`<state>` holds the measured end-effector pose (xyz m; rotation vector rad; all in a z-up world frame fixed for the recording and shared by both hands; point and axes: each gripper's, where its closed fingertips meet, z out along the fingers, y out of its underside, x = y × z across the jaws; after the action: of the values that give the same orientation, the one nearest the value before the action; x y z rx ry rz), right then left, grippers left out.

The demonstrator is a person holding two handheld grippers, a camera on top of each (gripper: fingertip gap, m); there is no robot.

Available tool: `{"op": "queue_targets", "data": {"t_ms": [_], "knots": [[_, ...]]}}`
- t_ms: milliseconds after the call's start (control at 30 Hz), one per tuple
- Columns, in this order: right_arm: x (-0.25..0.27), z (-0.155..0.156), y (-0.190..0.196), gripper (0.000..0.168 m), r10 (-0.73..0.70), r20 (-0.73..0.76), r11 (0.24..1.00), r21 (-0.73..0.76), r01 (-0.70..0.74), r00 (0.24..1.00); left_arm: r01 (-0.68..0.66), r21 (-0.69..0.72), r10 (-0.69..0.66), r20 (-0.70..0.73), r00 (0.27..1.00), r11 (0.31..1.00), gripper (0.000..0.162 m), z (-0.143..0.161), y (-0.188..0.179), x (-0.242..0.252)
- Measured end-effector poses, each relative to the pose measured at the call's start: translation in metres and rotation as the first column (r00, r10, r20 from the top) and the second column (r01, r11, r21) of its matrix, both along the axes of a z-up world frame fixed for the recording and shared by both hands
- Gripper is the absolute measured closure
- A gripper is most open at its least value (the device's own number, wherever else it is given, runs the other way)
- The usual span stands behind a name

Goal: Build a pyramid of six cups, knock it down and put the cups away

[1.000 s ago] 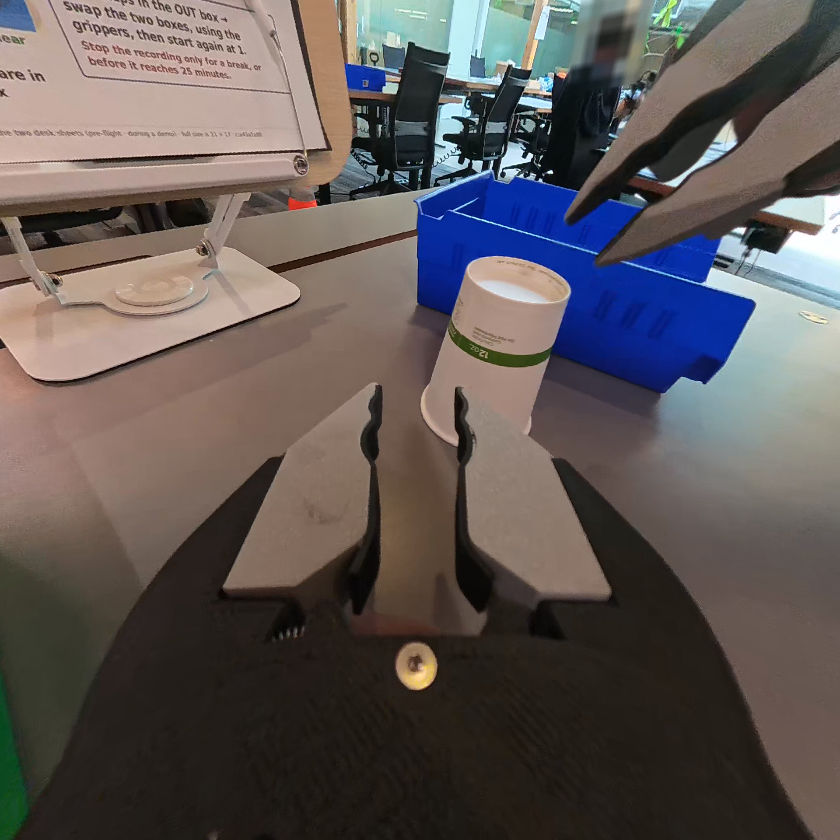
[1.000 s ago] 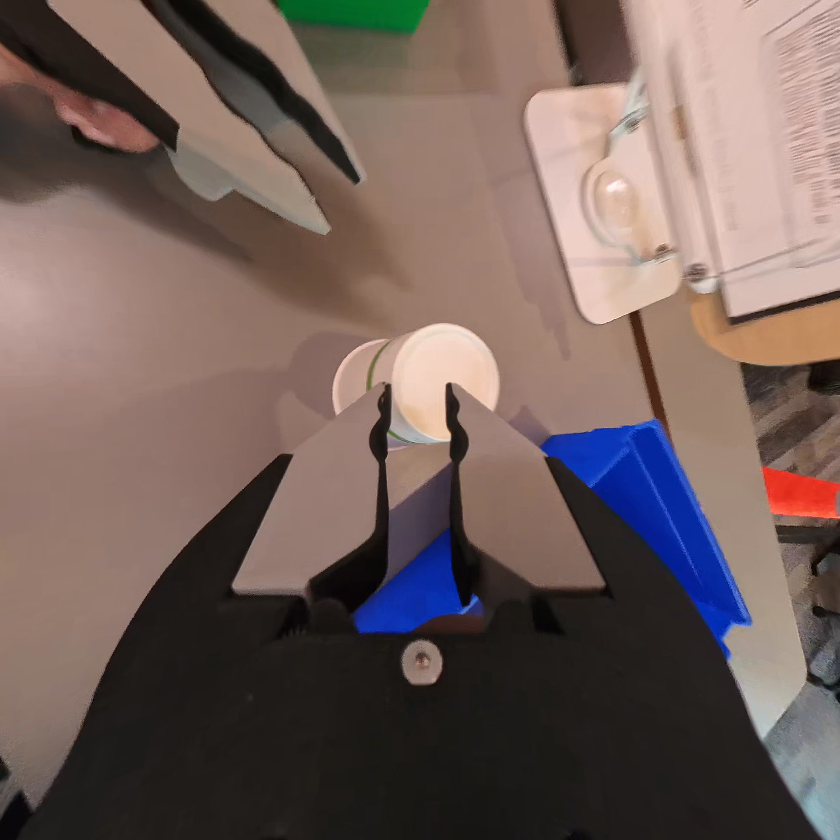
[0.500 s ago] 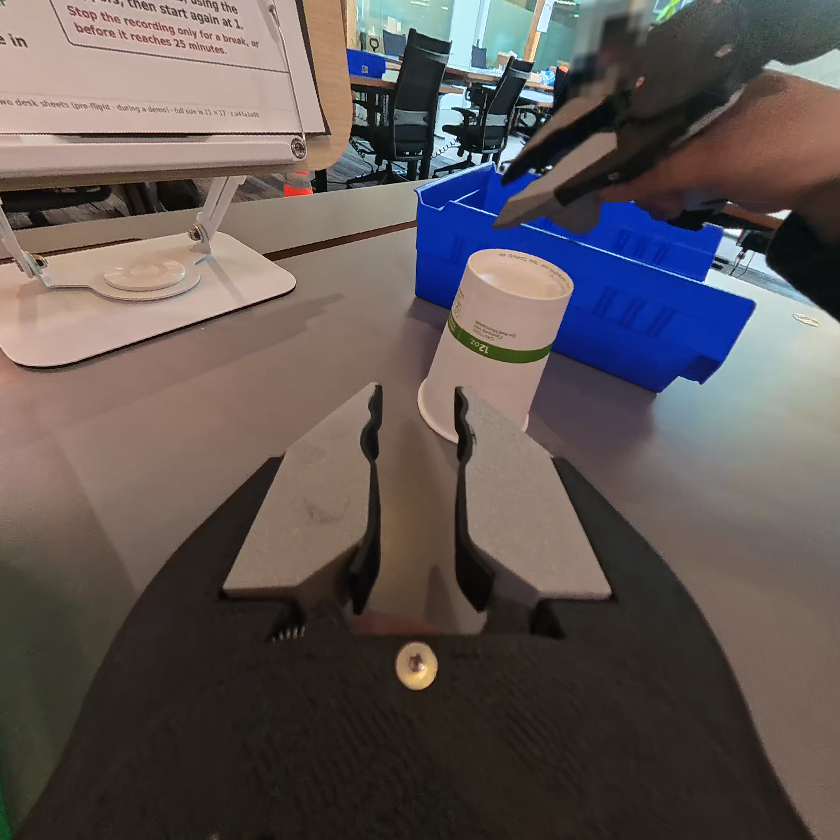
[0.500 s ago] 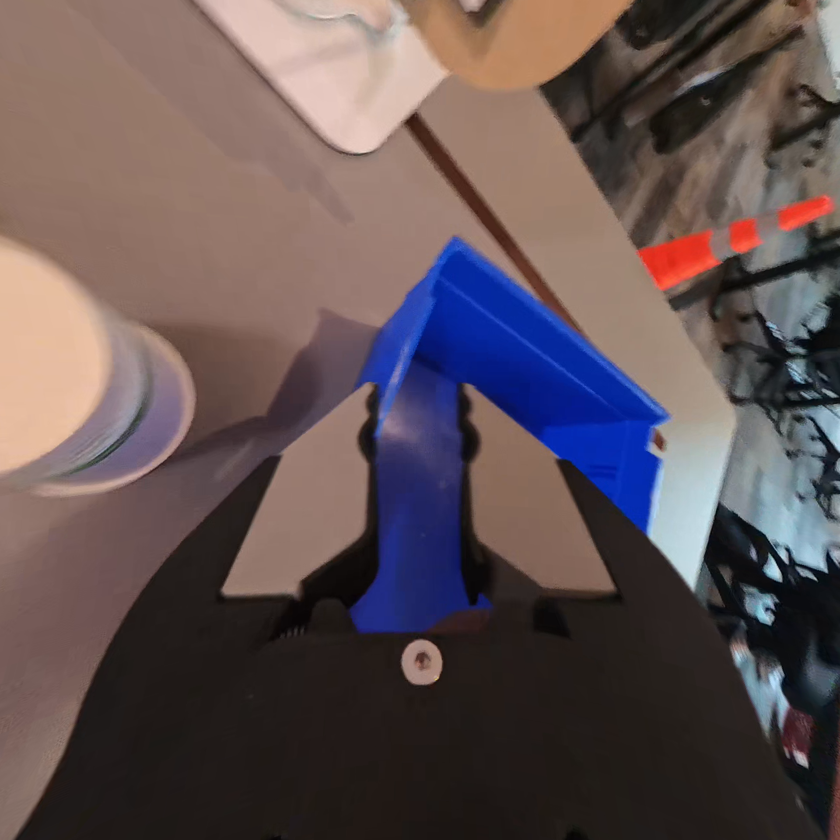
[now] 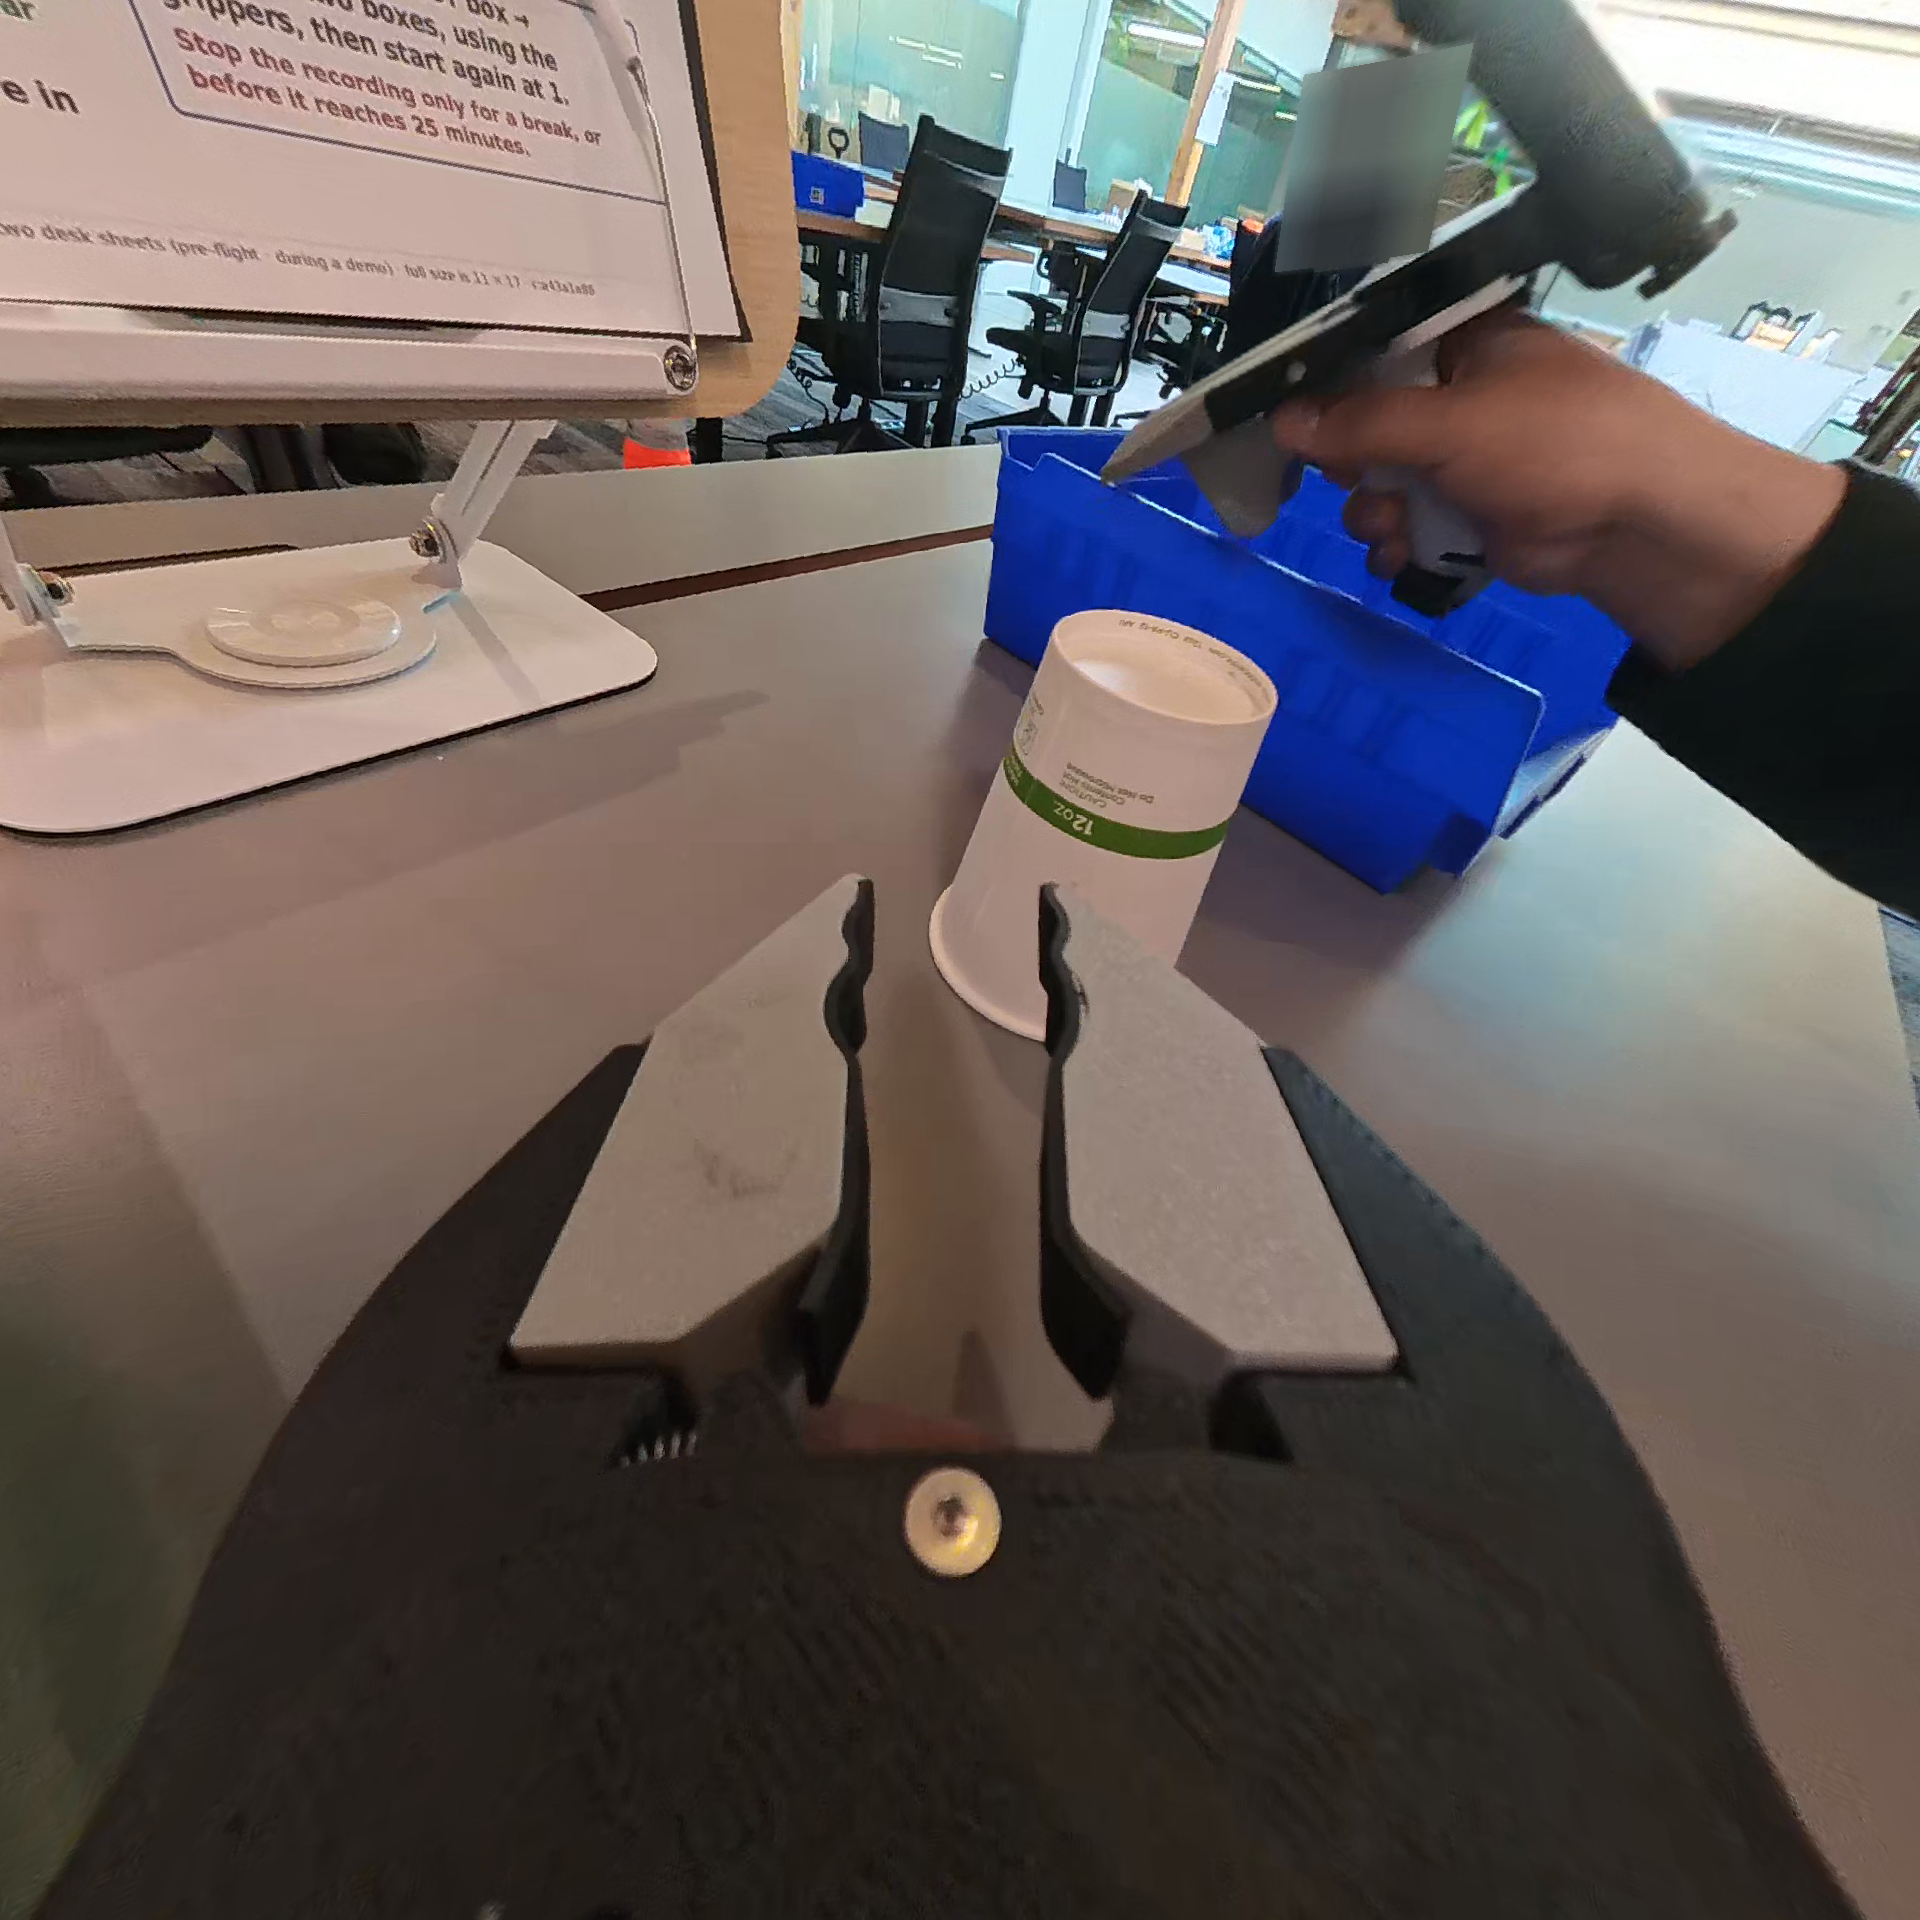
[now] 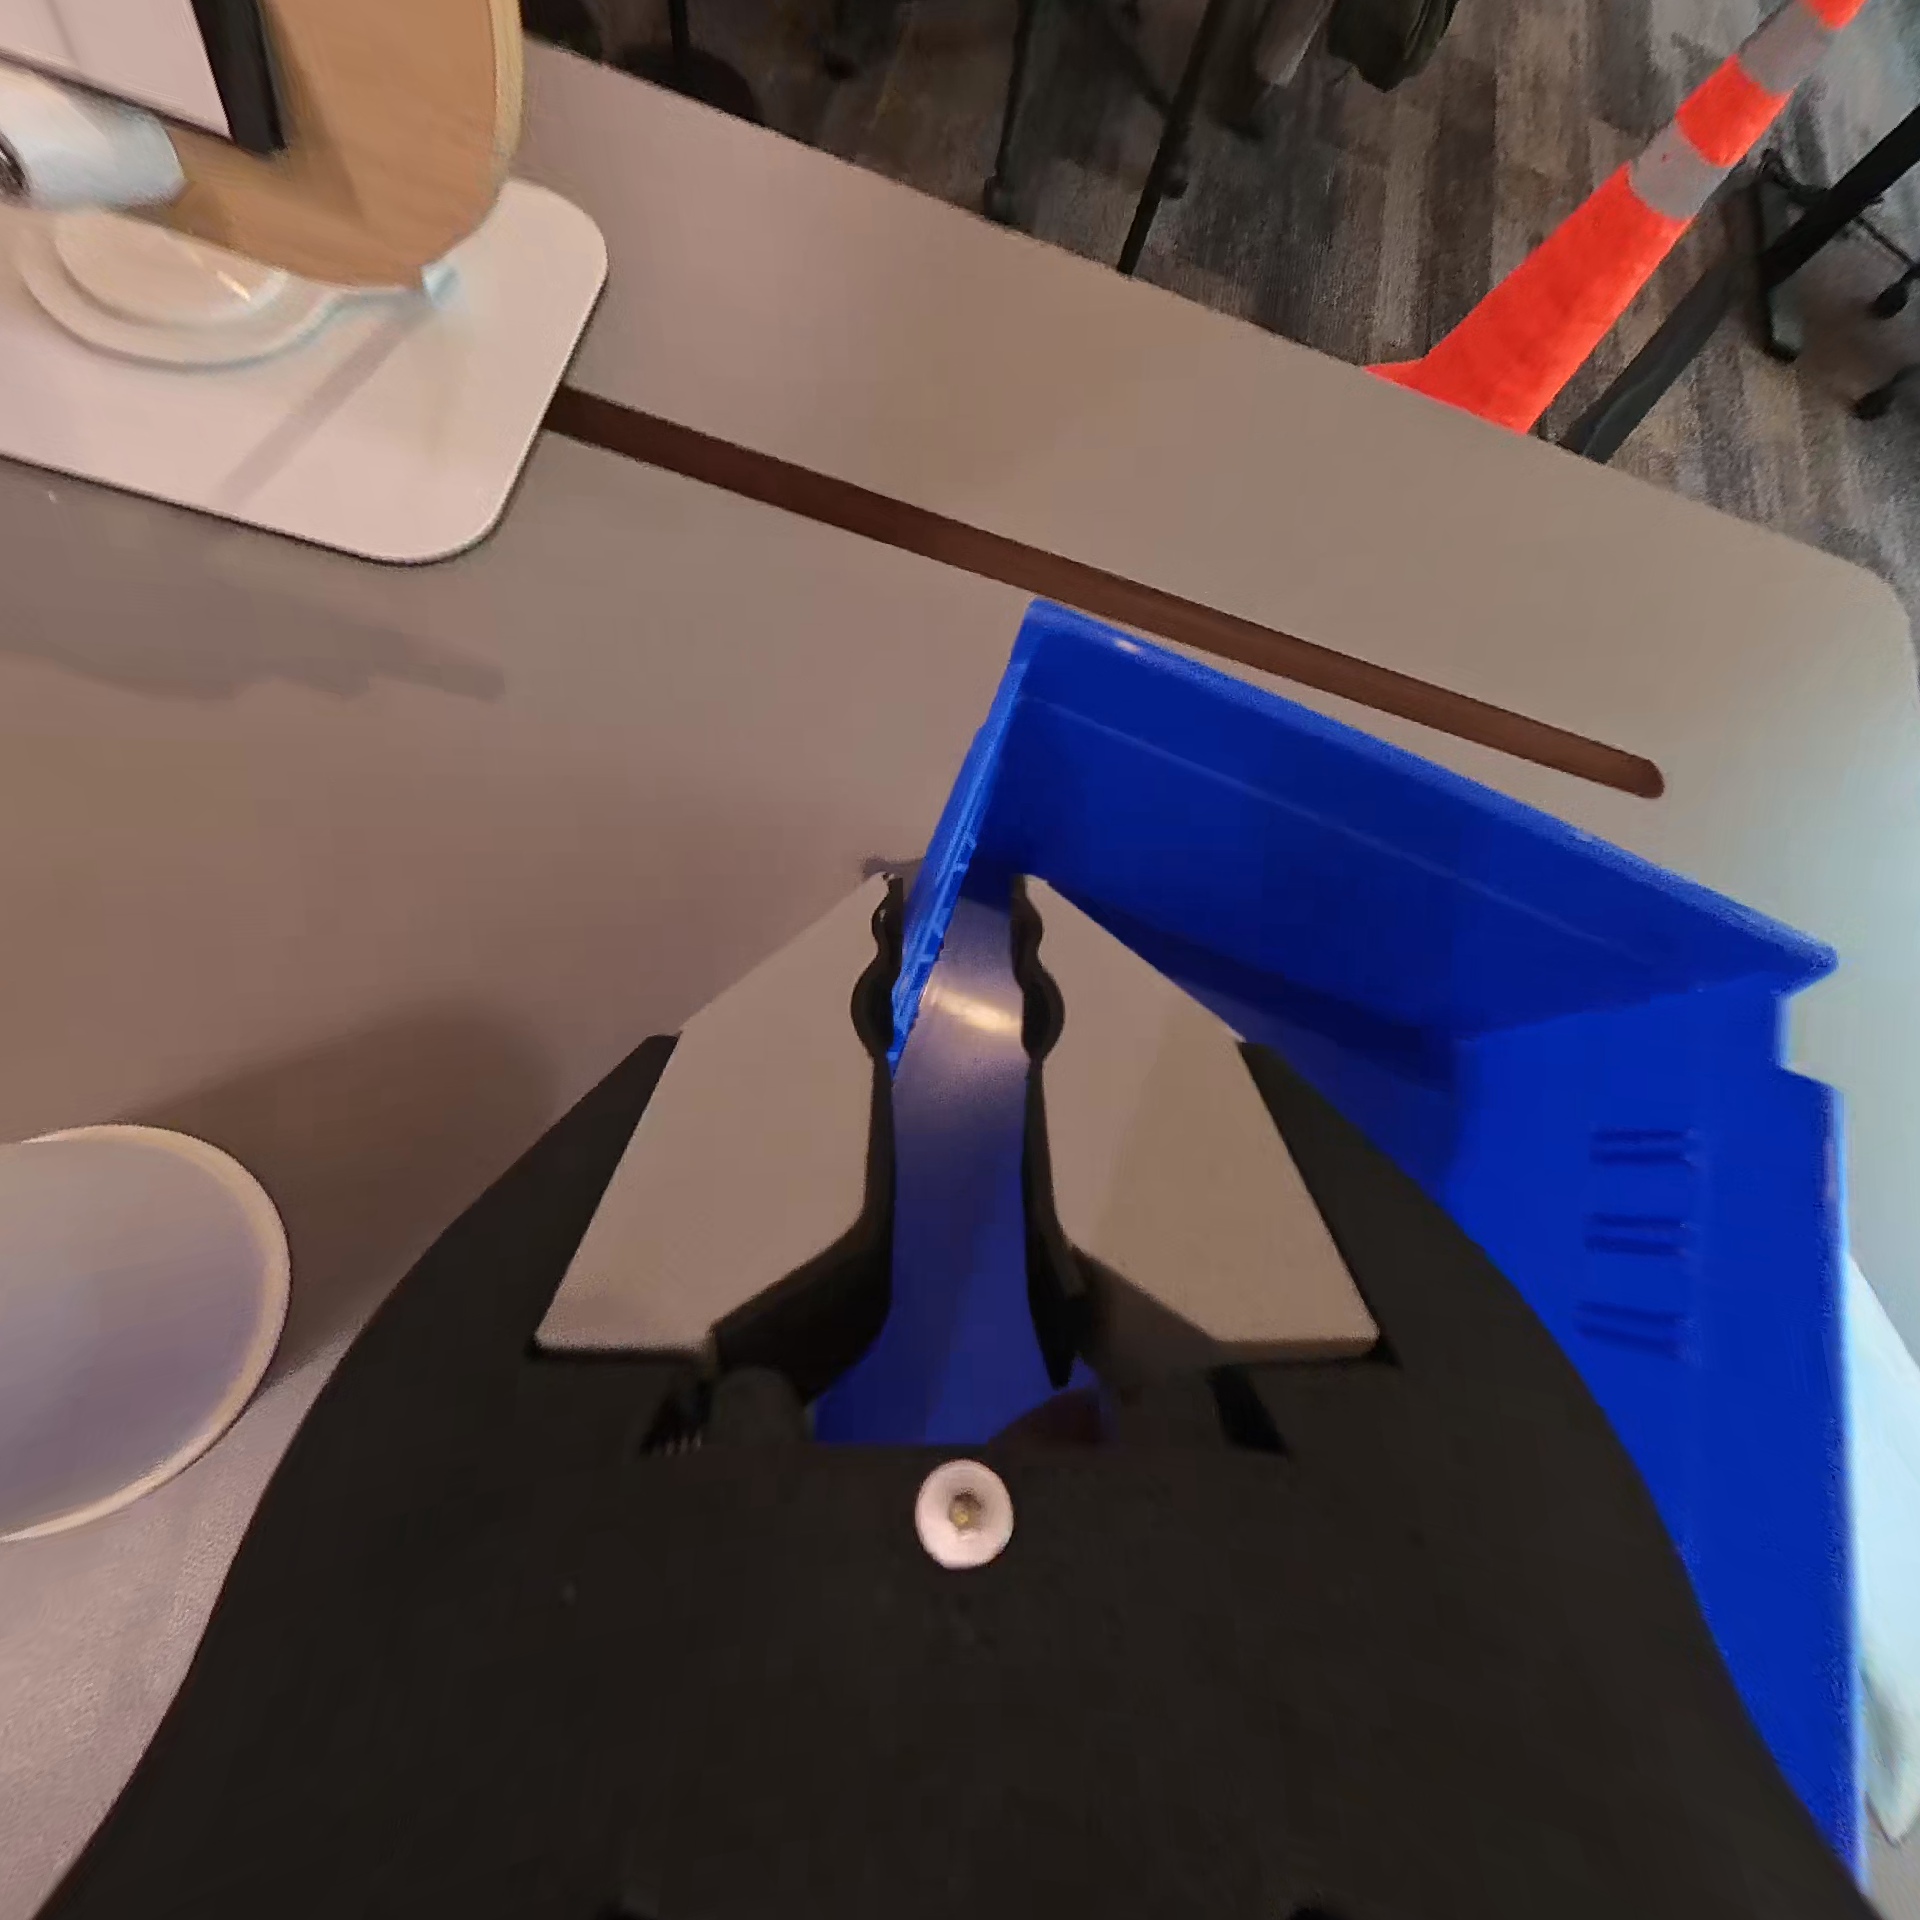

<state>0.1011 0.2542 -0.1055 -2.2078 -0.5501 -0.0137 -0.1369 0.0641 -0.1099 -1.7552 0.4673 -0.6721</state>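
Note:
One white paper cup [image 5: 1117, 810] with a green band stands upside down on the grey table, close to the blue bin [image 5: 1299, 665]. My left gripper [image 5: 954, 904] is open and empty, low over the table, with its tips just short of the cup's rim. My right gripper [image 6: 951, 888] is open and empty above the near corner of the blue bin [image 6: 1351, 883]. The left wrist view shows it in a hand [image 5: 1174, 457] over the bin. The cup [image 6: 125, 1320] sits at the lower left of the right wrist view.
A white document stand [image 5: 312, 665] with a printed sheet stands at the back left of the table. Something pale [image 6: 1886, 1455] lies inside the bin at the right edge; I cannot tell what. An orange cone [image 6: 1558, 291] and office chairs stand beyond the table. Spacing between my two grippers at the tips: around 30 cm.
My right gripper has swung from above the cup over to the blue bin's corner. My left gripper has stayed almost still in front of the cup.

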Motion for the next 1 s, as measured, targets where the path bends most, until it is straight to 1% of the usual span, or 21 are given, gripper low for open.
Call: {"op": "queue_targets", "data": {"t_ms": [33, 100, 167, 233, 267, 300, 333, 367, 400, 433, 467, 500, 567, 600, 667, 767, 833, 900, 933, 967, 1000], "knots": [[0.001, 0.009, -0.001, 0.149, 0.004, -0.026, 0.999, 0.039, -0.003, 1.000, 0.003, -0.004, -0.003, -0.006, 1.000, 1.000, 0.133, -0.001, 0.000, 0.001], [-0.007, 0.041, -0.010, 0.148, 0.048, -0.092, 0.986, 0.163, -0.033, 0.995, 0.008, -0.013, -0.008, -0.030, 1.000, 1.000, 0.133, -0.006, 0.000, 0.004], [-0.033, 0.076, -0.037, 0.146, 0.178, -0.169, 0.948, 0.292, -0.124, 0.969, 0.008, -0.015, -0.009, -0.061, 0.998, 1.000, 0.132, -0.011, 0.001, 0.006], [-0.065, 0.099, -0.077, 0.139, 0.343, -0.207, 0.889, 0.387, -0.245, 0.916, 0.006, -0.018, -0.007, -0.088, 0.996, 1.000, 0.131, -0.015, 0.001, 0.007], [-0.080, 0.101, -0.097, 0.134, 0.409, -0.214, 0.862, 0.409, -0.299, 0.887, 0.004, -0.018, -0.005, -0.099, 0.995, 1.000, 0.131, -0.017, 0.002, 0.008], [-0.099, 0.100, -0.119, 0.129, 0.491, -0.236, 0.831, 0.416, -0.369, 0.839, 0.002, -0.016, -0.003, -0.107, 0.994, 1.000, 0.130, -0.018, 0.002, 0.008], [-0.120, 0.097, -0.145, 0.127, 0.594, -0.267, 0.780, 0.421, -0.463, 0.759, -0.003, -0.013, 0.002, -0.113, 0.994, 1.000, 0.127, -0.019, 0.002, 0.008], [-0.134, 0.093, -0.167, 0.127, 0.667, -0.292, 0.731, 0.432, -0.528, 0.686, -0.010, -0.008, 0.009, -0.118, 0.993, 1.000, 0.125, -0.020, 0.003, 0.007], [-0.142, 0.090, -0.179, 0.126, 0.697, -0.303, 0.704, 0.461, -0.540, 0.650, -0.014, -0.003, 0.014, -0.122, 0.992, 1.000, 0.125, -0.022, 0.004, 0.007], [-0.146, 0.089, -0.188, 0.126, 0.722, -0.286, 0.671, 0.508, -0.540, 0.630, -0.017, -0.001, 0.017, -0.128, 0.992, 1.000, 0.125, -0.024, 0.005, 0.007], [-0.146, 0.087, -0.192, 0.129, 0.732, -0.244, 0.642, 0.561, -0.523, 0.636, -0.018, -0.005, 0.017, -0.137, 0.990, 1.000, 0.124, -0.027, 0.006, 0.008], [-0.142, 0.085, -0.193, 0.132, 0.726, -0.198, 0.615, 0.615, -0.494, 0.658, -0.014, -0.012, 0.012, -0.147, 0.989, 1.000, 0.124, -0.030, 0.006, 0.009], [-0.134, 0.084, -0.198, 0.149, 0.717, -0.144, 0.565, 0.693, -0.448, 0.682, -0.006, -0.015, 0.003, -0.165, 0.986, 1.000, 0.123, -0.032, 0.005, 0.012], [-0.133, 0.087, -0.204, 0.147, 0.726, -0.117, 0.540, 0.708, -0.456, 0.677, -0.004, -0.007, 0.003, -0.173, 0.985, 1.000, 0.123, -0.032, 0.005, 0.014], [-0.133, 0.082, -0.215, 0.136, 0.748, -0.095, 0.524, 0.692, -0.497, 0.656, -0.001, 0.006, 0.002, -0.196, 0.981, 1.000, 0.122, -0.032, 0.003, 0.017], [-0.142, 0.059, -0.235, 0.135, 0.827, -0.184, 0.518, 0.617, -0.592, 0.532, -0.044, 0.024, 0.048, -0.227, 0.973, 0.999, 0.111, -0.032, 0.005, 0.016], [-0.151, 0.043, -0.246, 0.133, 0.856, -0.211, 0.505, 0.542, -0.672, 0.473, -0.087, 0.001, 0.085, -0.239, 0.967, 0.996, 0.109, -0.028, 0.004, 0.013], [-0.158, 0.030, -0.255, 0.130, 0.869, -0.202, 0.490, 0.484, -0.725, 0.452, -0.142, -0.036, 0.134, -0.179, 0.975, 0.989, 0.092, -0.010, -0.006, 0.010], [-0.162, 0.022, -0.261, 0.125, 0.877, -0.200, 0.478, 0.455, -0.751, 0.437, -0.134, -0.040, 0.127, -0.140, 0.982, 0.990, 0.090, 0.003, -0.017, 0.011], [-0.166, 0.013, -0.270, 0.125, 0.892, -0.203, 0.452, 0.415, -0.790, 0.404, -0.124, -0.022, 0.120, -0.123, 0.985, 0.992, 0.090, 0.017, -0.027, 0.008], [-0.171, 0.003, -0.281, 0.128, 0.909, -0.207, 0.416, 0.368, -0.832, 0.362, -0.142, 0.013, 0.143, -0.122, 0.982, 0.990, 0.089, 0.032, -0.035, 0.000]]}}
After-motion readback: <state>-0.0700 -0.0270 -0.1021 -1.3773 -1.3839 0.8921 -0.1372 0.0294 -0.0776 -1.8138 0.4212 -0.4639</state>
